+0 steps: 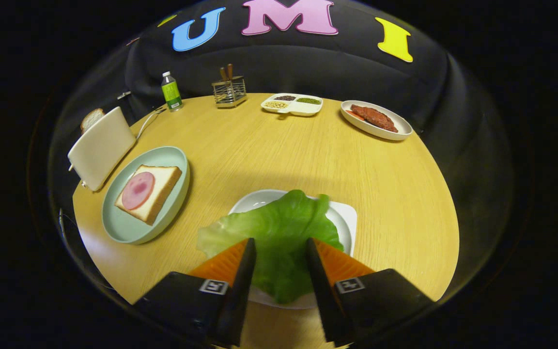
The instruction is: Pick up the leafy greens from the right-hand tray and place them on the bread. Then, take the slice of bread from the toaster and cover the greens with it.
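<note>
**Lettuce leaf between spread fingers above white tray**

No legible writing on bottle (171, 92) label; square markers on gripper body too small to read. Gripper (279, 245) held partly open, fingers apart, either side of lettuce leaf (279, 232); whether pads press on leaf, cannot tell. Leaf lying over white tray (347, 215), spilling past tray's near left edge onto table. Left of fingers and well apart: pale green plate (119, 228) carrying bread slice (162, 186) topped with round ham slice (138, 190). Just beyond plate: white toaster (100, 148), second bread slice (91, 118) standing up from its slot. At far edge of table, left to right: bottle, wire holder (229, 91) with wooden handles, divided dish (292, 104) of condiments, oval plate (376, 127) with brown meat. Round wooden table (269, 150), light grain; black cloth wall behind.
</note>
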### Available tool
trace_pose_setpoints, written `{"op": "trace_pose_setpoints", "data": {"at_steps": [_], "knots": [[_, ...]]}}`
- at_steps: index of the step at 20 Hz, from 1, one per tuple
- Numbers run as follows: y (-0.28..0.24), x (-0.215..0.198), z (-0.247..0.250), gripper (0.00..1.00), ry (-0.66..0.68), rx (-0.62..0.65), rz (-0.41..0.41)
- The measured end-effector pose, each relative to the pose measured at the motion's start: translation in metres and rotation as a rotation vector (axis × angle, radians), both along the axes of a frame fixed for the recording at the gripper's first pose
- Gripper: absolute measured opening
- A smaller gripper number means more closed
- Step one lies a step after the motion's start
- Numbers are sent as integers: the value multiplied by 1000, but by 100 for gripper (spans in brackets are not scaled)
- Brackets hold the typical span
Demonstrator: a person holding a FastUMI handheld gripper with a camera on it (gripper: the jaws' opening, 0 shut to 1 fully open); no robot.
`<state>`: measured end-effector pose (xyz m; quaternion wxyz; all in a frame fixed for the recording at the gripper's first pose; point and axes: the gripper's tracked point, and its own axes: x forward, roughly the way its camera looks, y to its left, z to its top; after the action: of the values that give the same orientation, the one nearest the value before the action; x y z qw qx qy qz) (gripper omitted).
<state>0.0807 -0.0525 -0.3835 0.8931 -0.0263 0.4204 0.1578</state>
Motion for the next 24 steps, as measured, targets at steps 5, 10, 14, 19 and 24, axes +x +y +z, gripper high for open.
{"op": "trace_pose_setpoints", "data": {"at_steps": [5,10,14,19,24], "knots": [[-3,0,0,27,21,1,26],[-2,4,-1,6,45,49,-9],[-1,5,10,5,75,117,-65],[-1,2,42,5,63,144,-152],[0,-1,82,5,31,116,-220]]}}
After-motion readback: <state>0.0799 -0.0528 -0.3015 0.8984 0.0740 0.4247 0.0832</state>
